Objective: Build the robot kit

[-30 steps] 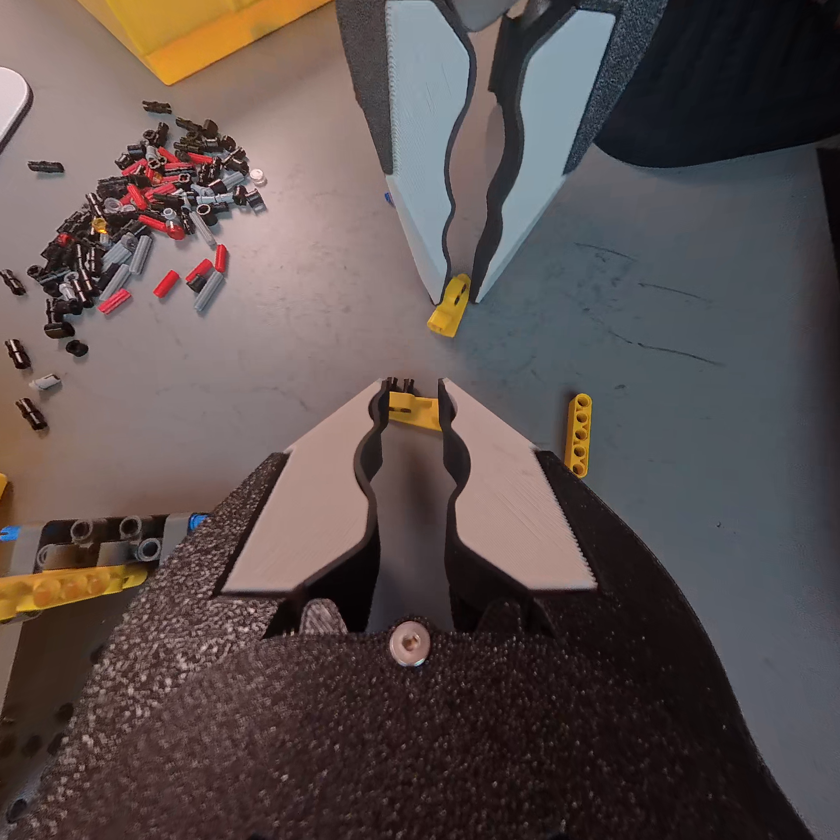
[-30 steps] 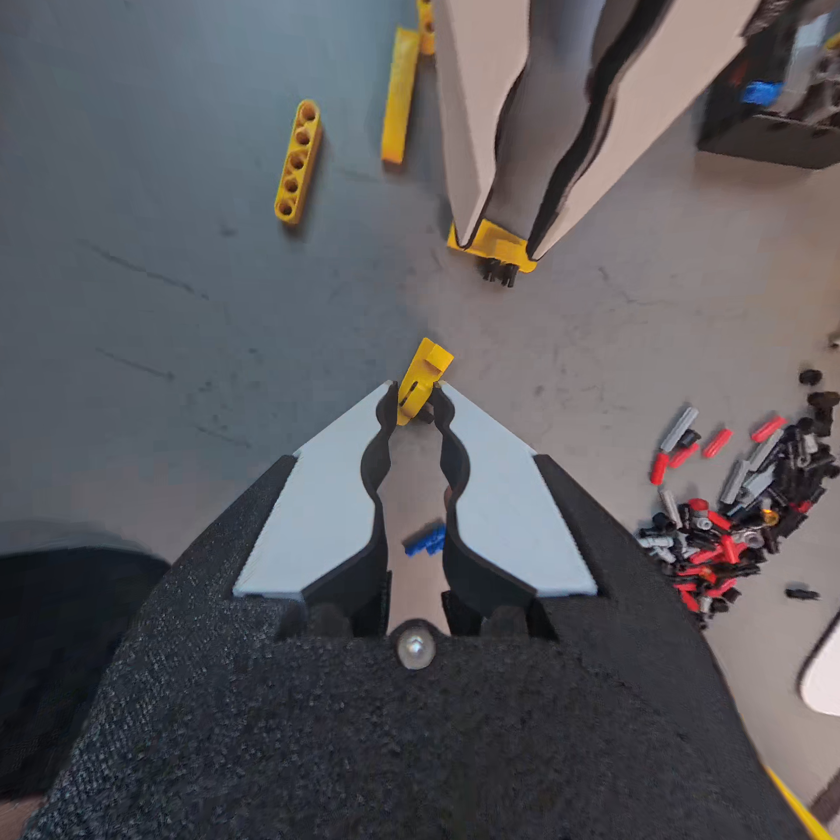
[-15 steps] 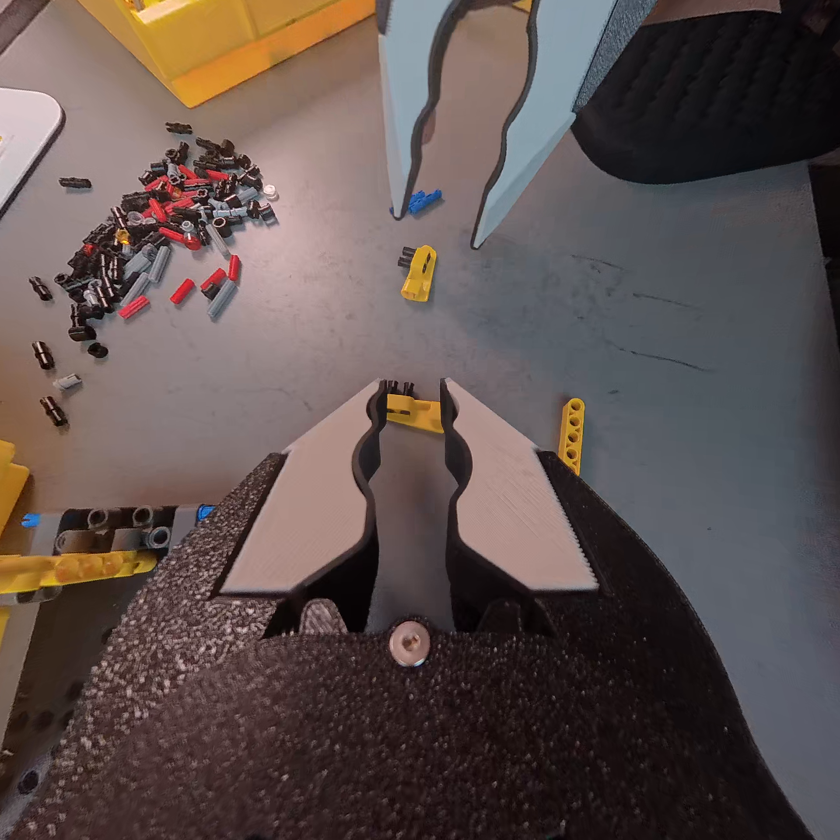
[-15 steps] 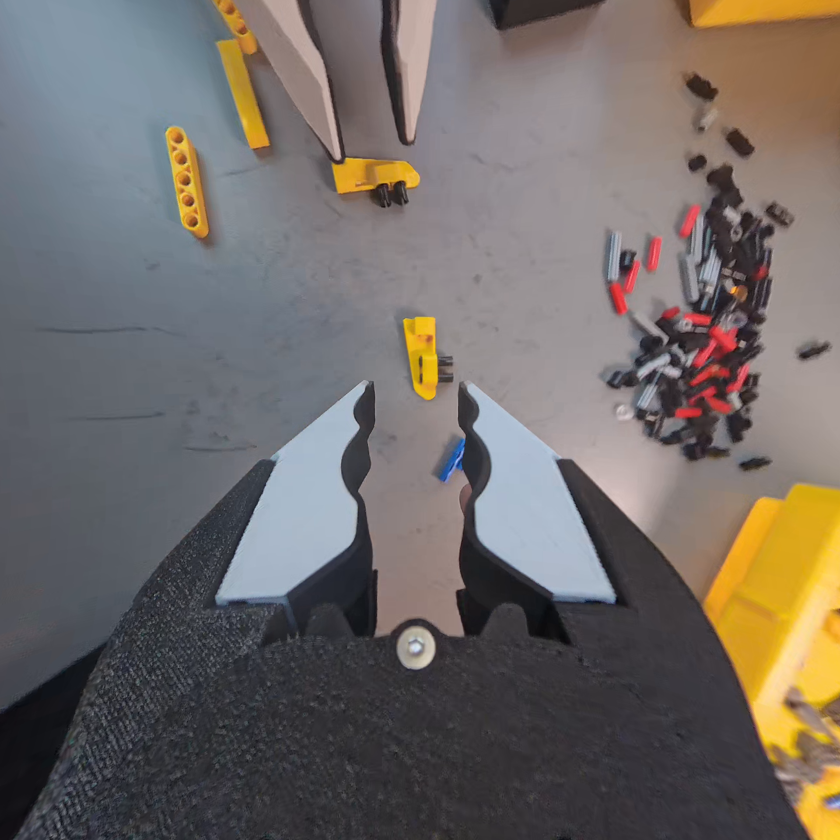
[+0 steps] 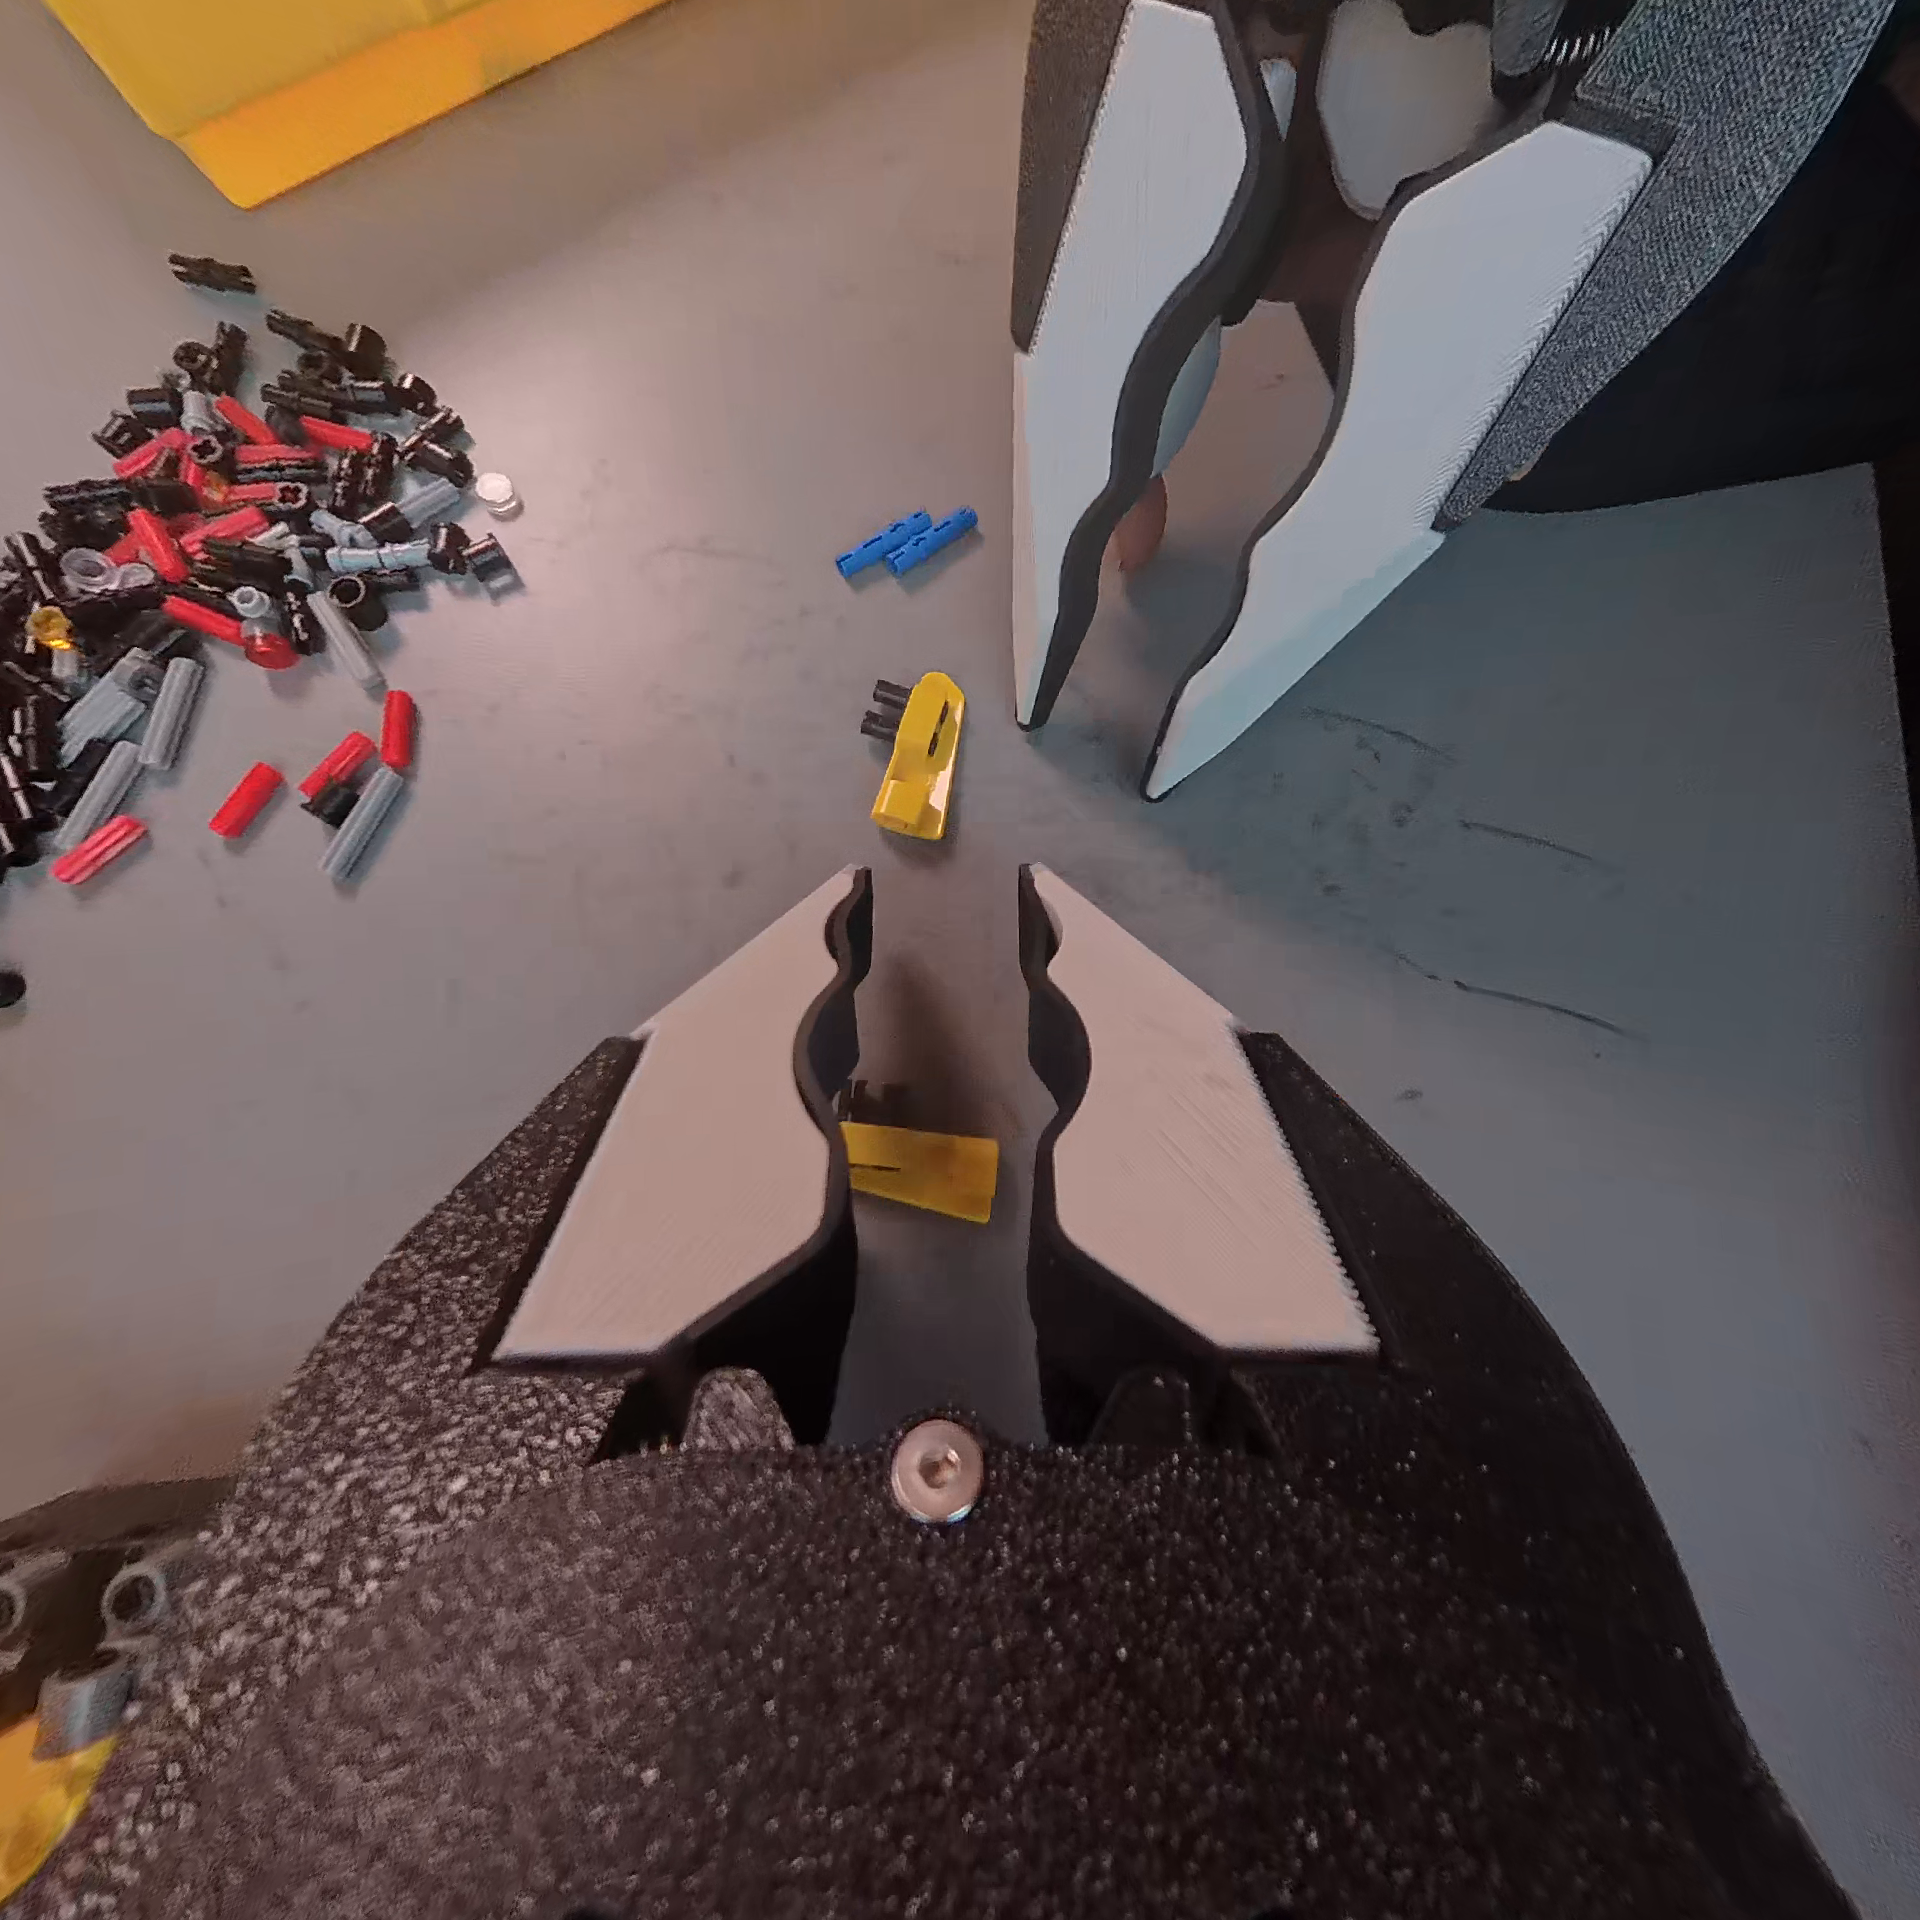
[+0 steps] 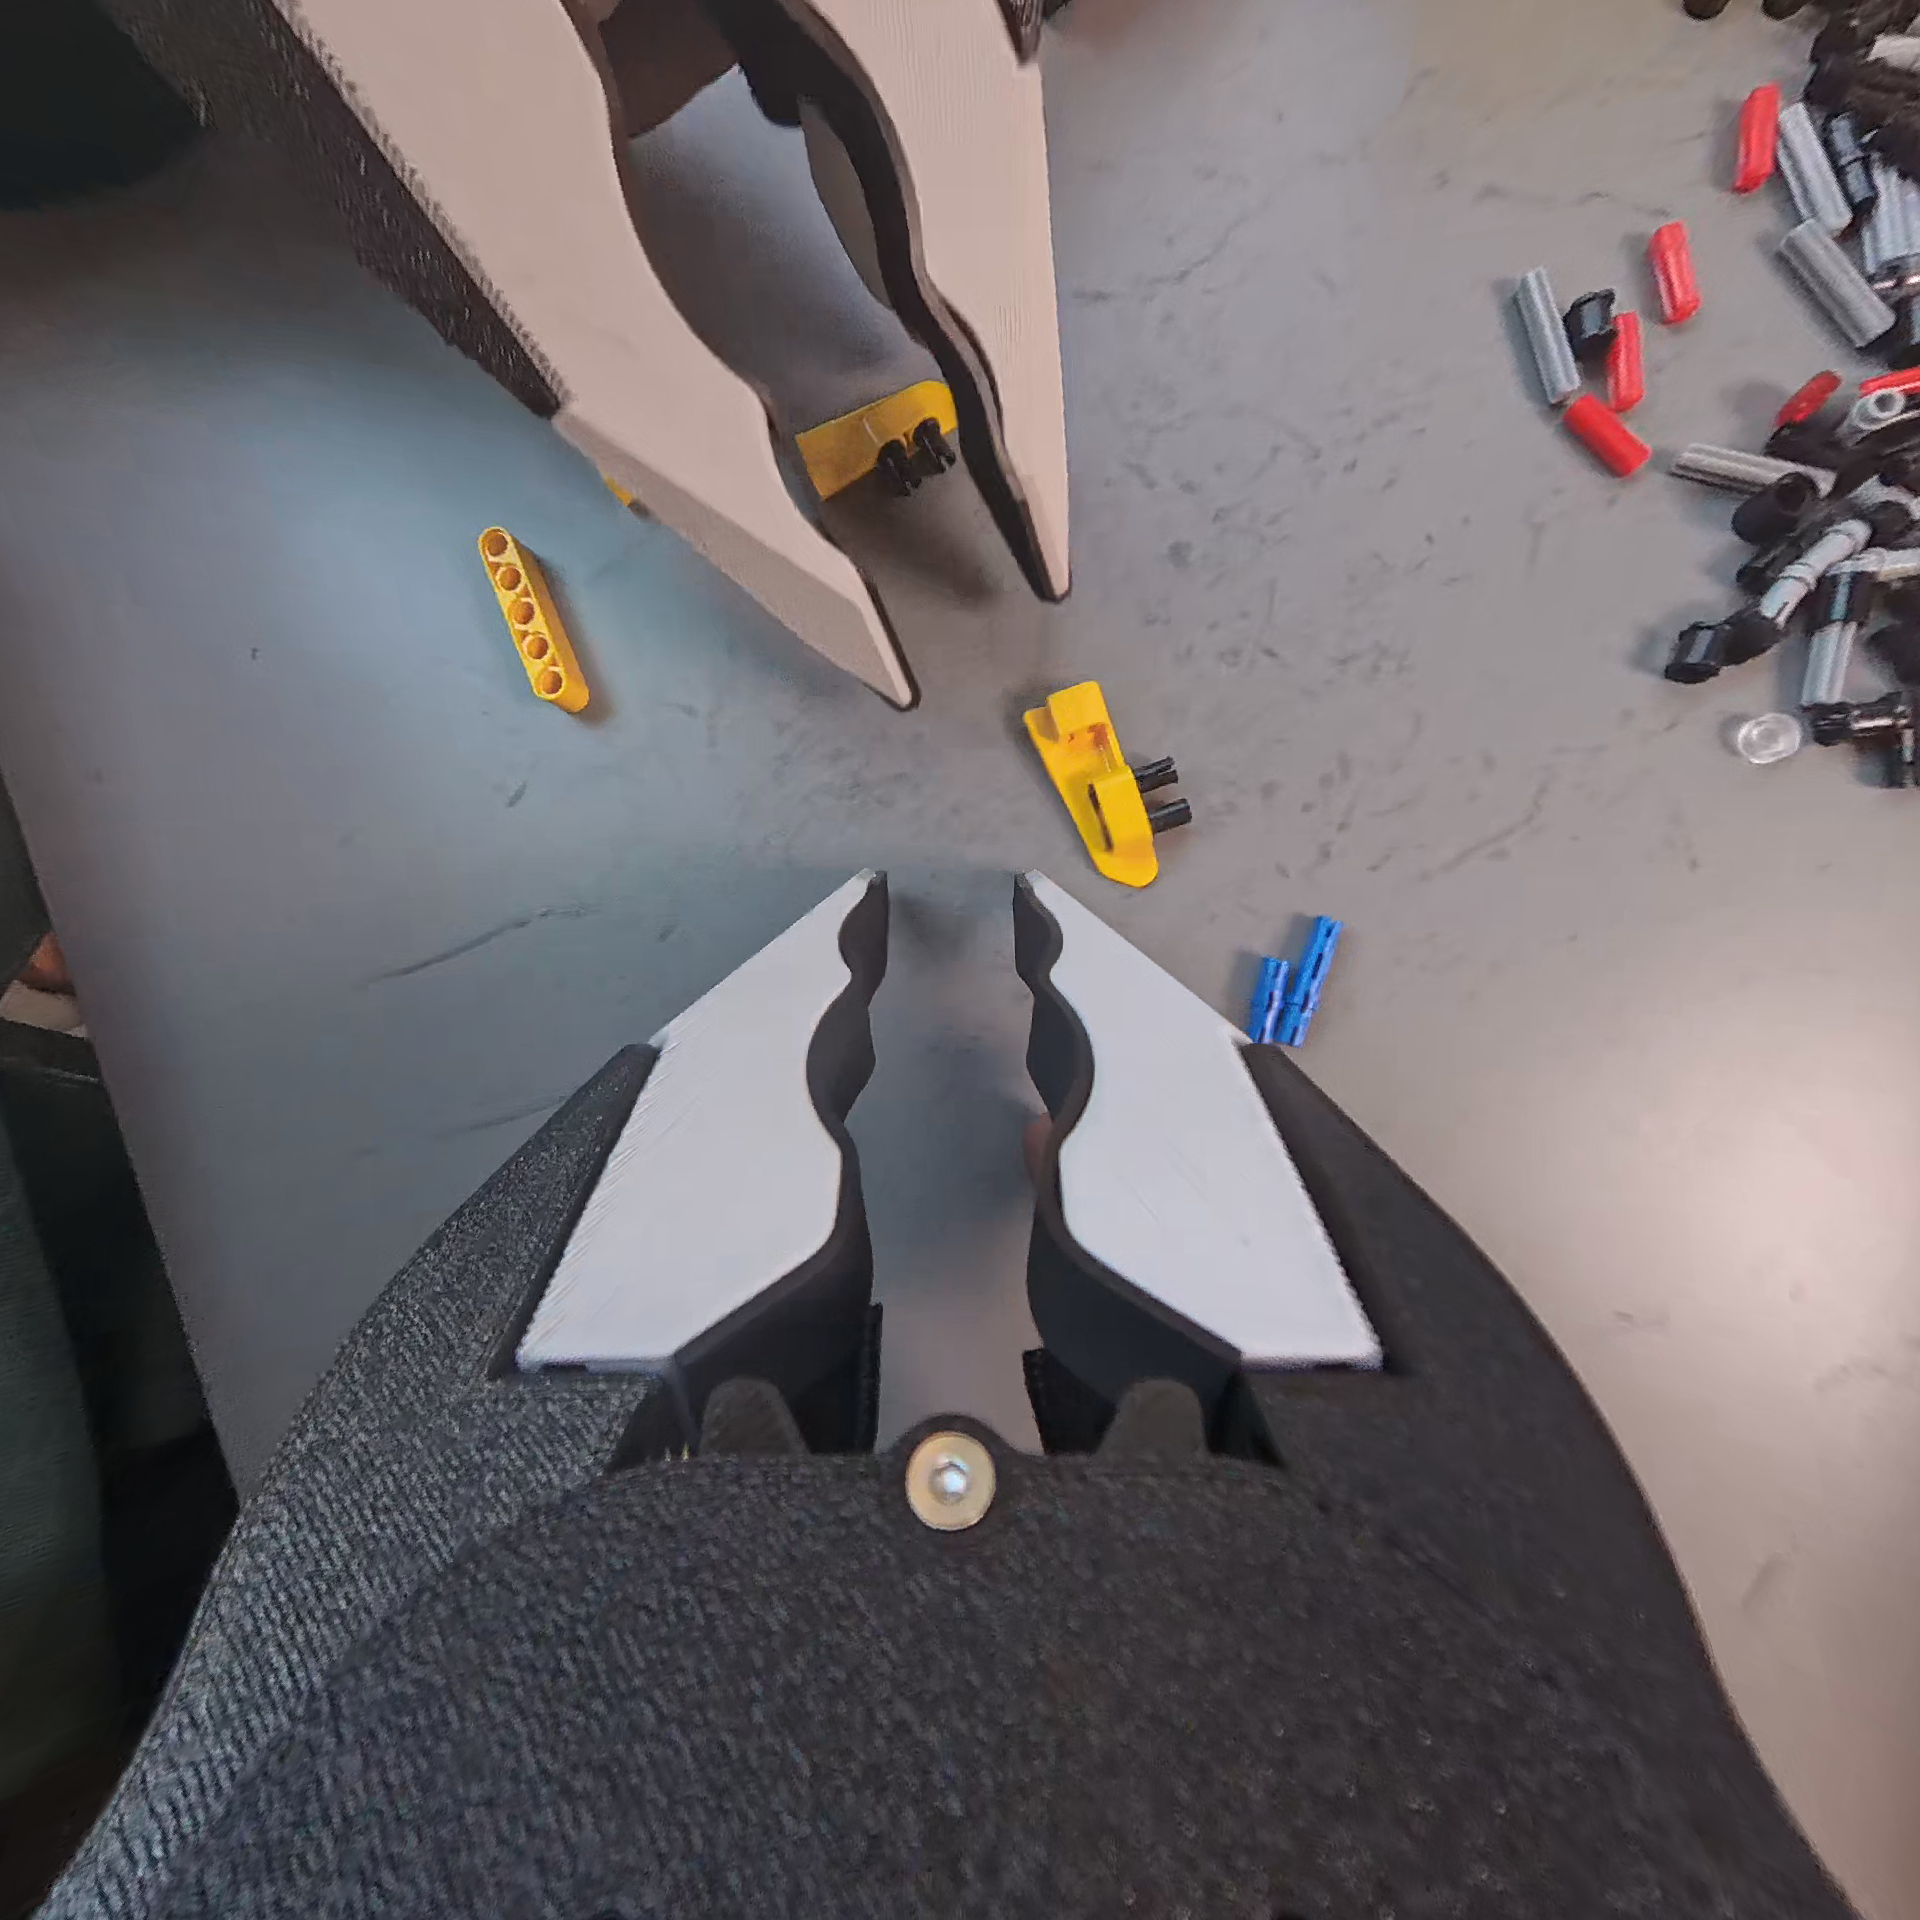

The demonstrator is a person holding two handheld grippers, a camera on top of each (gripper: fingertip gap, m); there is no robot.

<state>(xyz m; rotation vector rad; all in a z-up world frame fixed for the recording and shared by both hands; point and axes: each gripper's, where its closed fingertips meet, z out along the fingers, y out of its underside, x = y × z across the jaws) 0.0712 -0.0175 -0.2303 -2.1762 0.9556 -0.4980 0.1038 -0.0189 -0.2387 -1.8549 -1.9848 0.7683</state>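
Note:
My left gripper (image 5: 943, 873) is open and empty. A yellow angled piece with two black pins (image 5: 920, 1169) lies on the grey table between its fingers, free of both; it also shows in the right wrist view (image 6: 873, 436). A second yellow piece with black pins (image 5: 920, 753) (image 6: 1096, 795) lies just beyond the left gripper's tips. My right gripper (image 6: 951, 878) is open and empty, its tips close to the left of that second piece. In the left wrist view the right gripper (image 5: 1091, 758) stands tips-down to the right of it. The left gripper (image 6: 977, 644) shows opposite in the right wrist view.
Two blue pins (image 5: 904, 540) (image 6: 1294, 982) lie near the right gripper. A pile of black, red and grey pins (image 5: 208, 540) (image 6: 1818, 416) lies to one side. A yellow five-hole beam (image 6: 532, 618), a yellow bin (image 5: 312, 104) and a dark assembly (image 5: 62, 1621) sit around. My hands' fingertips stand some 4 centimeters from each other.
The right gripper opened and dropped its yellow piece on the table. The left gripper then opened and let go of its yellow piece, which now lies between its fingers.

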